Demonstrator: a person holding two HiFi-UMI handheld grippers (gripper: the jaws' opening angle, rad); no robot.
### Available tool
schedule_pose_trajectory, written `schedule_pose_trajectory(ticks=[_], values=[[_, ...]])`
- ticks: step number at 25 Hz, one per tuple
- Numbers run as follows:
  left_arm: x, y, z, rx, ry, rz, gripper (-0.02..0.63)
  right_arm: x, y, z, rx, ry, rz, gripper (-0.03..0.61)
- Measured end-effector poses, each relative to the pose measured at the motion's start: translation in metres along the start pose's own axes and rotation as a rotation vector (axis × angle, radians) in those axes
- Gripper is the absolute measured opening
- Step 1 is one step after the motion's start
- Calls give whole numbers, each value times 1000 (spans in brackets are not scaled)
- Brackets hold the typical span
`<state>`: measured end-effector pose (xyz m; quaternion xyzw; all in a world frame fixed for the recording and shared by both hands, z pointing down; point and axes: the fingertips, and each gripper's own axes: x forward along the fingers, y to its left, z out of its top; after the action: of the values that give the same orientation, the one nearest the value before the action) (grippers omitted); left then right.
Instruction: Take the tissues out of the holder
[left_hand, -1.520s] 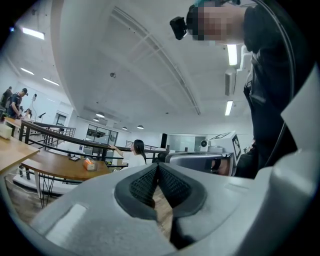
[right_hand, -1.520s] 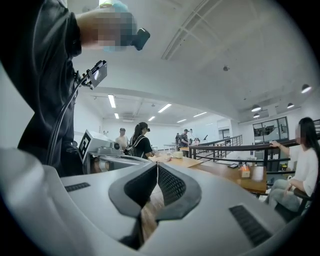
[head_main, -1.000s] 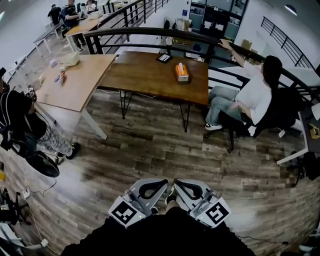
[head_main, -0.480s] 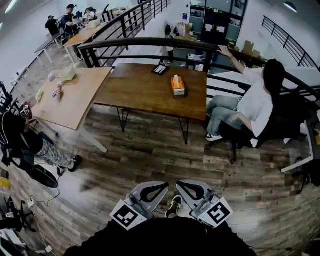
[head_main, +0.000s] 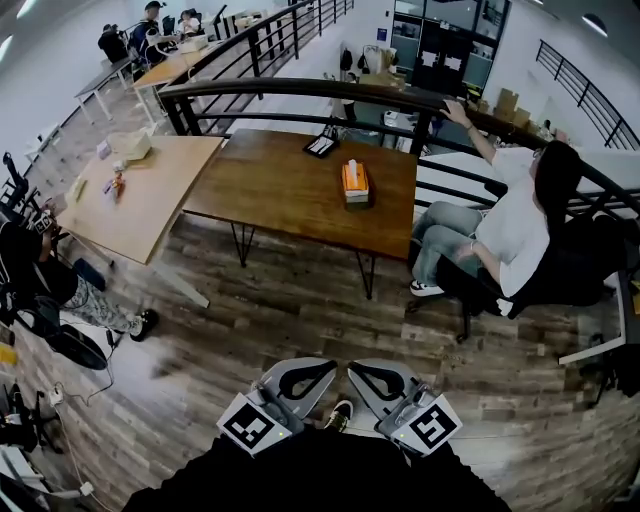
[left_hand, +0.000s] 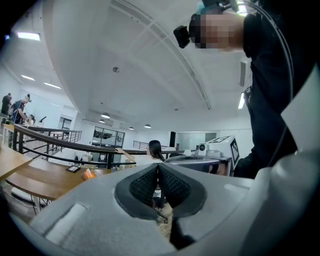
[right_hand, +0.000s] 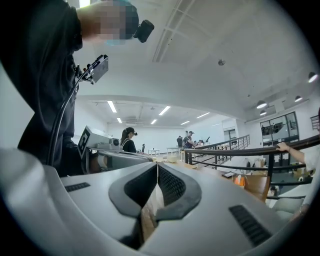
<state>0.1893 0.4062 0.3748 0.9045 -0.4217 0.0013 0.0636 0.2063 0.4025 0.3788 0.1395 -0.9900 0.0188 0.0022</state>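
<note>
The far table is smooth, slightly glossy dark wood on thin metal legs. The left table is pale matt wood, and the floor is grained wood planks. The left gripper and right gripper are matt grey plastic with ribbed black pads.

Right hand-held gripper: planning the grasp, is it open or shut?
Shut: the right hand-held gripper has jaws touching, nothing between.

Bright, even indoor light falls from ceiling lamps; shadows under the brown table are soft. Every view bows strongly toward dark rounded corners. The floor at lower left is smeared and out of focus.
</note>
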Motion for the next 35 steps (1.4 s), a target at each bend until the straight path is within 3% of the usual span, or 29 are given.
schedule_pose_trajectory(ticks=[11,17,35], values=[[33,35,0,-4,7,34,8,16,-47,-1,6,9,8,6],[49,67,-3,-20,17,7,8,40,-72,-1,11,6,-7,6],[90,225,30,0,9,-124,9,171,-173,15,14,33,-138,6]])
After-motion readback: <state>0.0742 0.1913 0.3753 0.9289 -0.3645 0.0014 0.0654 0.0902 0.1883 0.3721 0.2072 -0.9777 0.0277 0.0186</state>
